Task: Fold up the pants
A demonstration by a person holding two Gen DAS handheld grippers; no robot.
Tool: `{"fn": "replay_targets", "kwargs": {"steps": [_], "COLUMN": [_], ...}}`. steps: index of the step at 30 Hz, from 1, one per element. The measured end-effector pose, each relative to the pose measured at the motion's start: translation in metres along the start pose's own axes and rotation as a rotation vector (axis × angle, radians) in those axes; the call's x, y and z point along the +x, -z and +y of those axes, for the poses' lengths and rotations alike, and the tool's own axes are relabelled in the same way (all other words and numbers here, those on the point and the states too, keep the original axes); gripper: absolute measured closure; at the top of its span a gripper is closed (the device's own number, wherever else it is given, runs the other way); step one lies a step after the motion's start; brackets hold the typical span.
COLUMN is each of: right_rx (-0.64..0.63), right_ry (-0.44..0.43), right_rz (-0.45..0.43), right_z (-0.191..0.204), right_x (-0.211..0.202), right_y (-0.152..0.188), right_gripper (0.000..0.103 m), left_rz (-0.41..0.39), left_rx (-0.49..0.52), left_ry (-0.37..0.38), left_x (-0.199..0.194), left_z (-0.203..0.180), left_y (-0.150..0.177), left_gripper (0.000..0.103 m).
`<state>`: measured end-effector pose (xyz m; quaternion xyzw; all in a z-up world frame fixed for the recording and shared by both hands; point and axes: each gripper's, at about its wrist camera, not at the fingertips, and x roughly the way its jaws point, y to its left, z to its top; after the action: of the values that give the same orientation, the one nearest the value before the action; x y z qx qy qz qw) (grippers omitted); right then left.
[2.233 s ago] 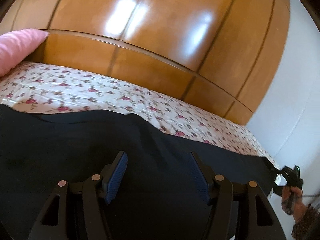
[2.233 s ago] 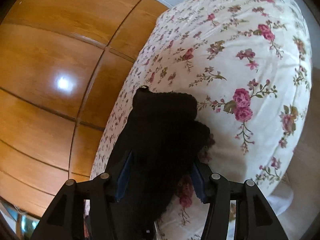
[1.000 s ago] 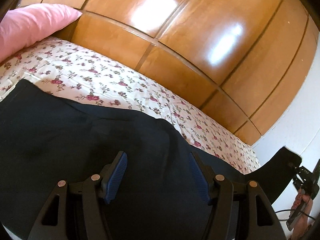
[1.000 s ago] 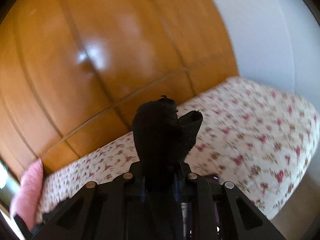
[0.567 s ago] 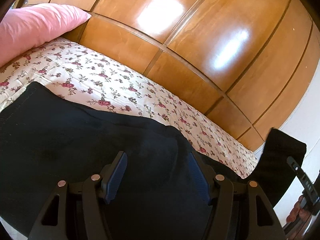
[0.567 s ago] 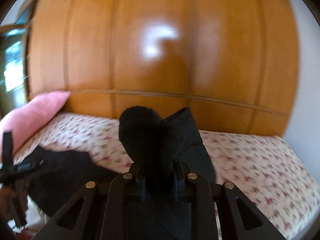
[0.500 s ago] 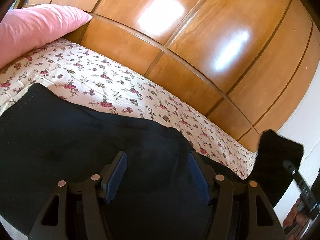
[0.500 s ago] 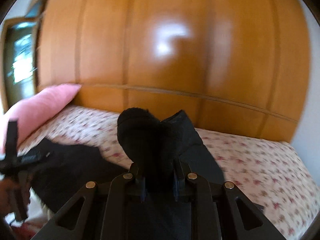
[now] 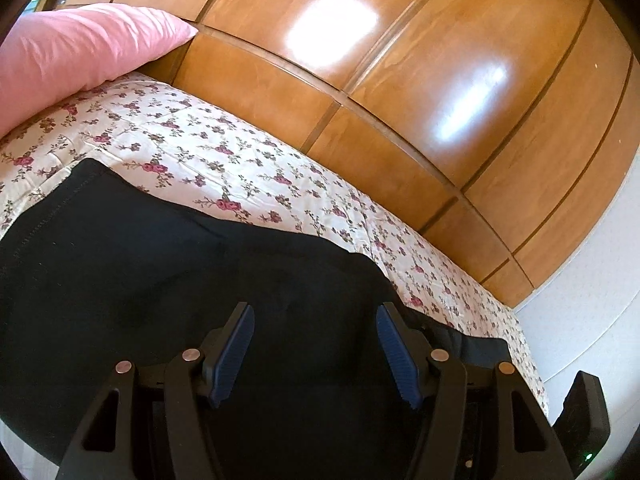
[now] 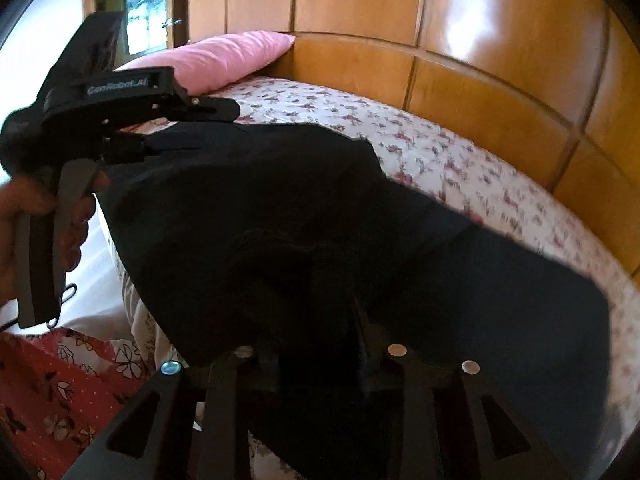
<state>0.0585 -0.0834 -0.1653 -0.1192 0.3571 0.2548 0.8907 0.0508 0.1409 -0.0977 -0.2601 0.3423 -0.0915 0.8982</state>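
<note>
Black pants (image 9: pixel 160 260) lie across the flowered bed (image 9: pixel 240 168). My left gripper (image 9: pixel 316 312) hovers just over the waist part, open, nothing between its blue pads (image 9: pixel 236 344). In the right wrist view the same left gripper (image 10: pixel 232 114) shows from the side, held by a hand (image 10: pixel 24 216). My right gripper (image 10: pixel 316 320) sits low over the pants (image 10: pixel 440 260). A bunch of black leg fabric (image 10: pixel 288 272) still fills the gap between its jaws, which are opening. The leg part lies doubled back toward the waist.
A pink pillow (image 9: pixel 80 48) rests at the head of the bed against glossy wooden panelling (image 9: pixel 400 80). A white wall (image 9: pixel 580 300) stands past the foot. Red flowered cloth (image 10: pixel 60 392) hangs below the near bed edge.
My right gripper swung the leg ends from the foot of the bed over toward the waist and down onto the pants, rolling as it went. Its jaws have widened. The left gripper stayed put.
</note>
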Motion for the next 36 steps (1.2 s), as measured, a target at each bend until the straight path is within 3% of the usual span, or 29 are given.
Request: {"fn": "replay_targets", "kwargs": {"steps": [4, 6, 10, 12, 14, 19, 23, 29, 33, 36], "right_rx": [0.126, 0.185, 0.312, 0.362, 0.389, 0.464, 0.448, 0.372, 0.367, 0.381], "right_ry": [-0.150, -0.212, -0.283, -0.241, -0.136, 0.178, 0.251, 0.100, 0.072, 0.051], "right_rz": [-0.005, -0.029, -0.171, -0.235, -0.250, -0.154, -0.107, -0.037, -0.045, -0.052], "right_z": [-0.020, -0.030, -0.060, -0.078, -0.093, -0.133, -0.138, -0.100, -0.093, -0.097], "right_x": [-0.015, -0.027, -0.068, -0.085, -0.092, -0.087, -0.075, -0.037, -0.035, -0.039], "right_y": [0.002, 0.005, 0.013, 0.014, 0.014, 0.025, 0.037, 0.042, 0.042, 0.043], "right_gripper": [0.053, 0.053, 0.053, 0.053, 0.054, 0.069, 0.069, 0.069, 0.069, 0.069], "left_rz": [0.012, 0.014, 0.011, 0.016, 0.030, 0.061, 0.075, 0.149, 0.208, 0.270], "left_rx": [0.014, 0.023, 0.046, 0.050, 0.060, 0.124, 0.185, 0.319, 0.449, 0.502], "left_ry": [0.015, 0.030, 0.052, 0.076, 0.106, 0.186, 0.271, 0.280, 0.174, 0.075], "left_x": [0.002, 0.001, -0.001, -0.001, 0.000, -0.002, -0.007, 0.007, 0.026, 0.041], "left_z": [-0.005, -0.009, -0.015, -0.019, -0.025, -0.047, -0.072, -0.105, -0.118, -0.113], "left_y": [0.004, 0.005, 0.006, 0.008, 0.010, 0.018, 0.024, 0.045, 0.066, 0.078], "left_gripper": [0.038, 0.038, 0.038, 0.038, 0.038, 0.038, 0.038, 0.038, 0.038, 0.053]}}
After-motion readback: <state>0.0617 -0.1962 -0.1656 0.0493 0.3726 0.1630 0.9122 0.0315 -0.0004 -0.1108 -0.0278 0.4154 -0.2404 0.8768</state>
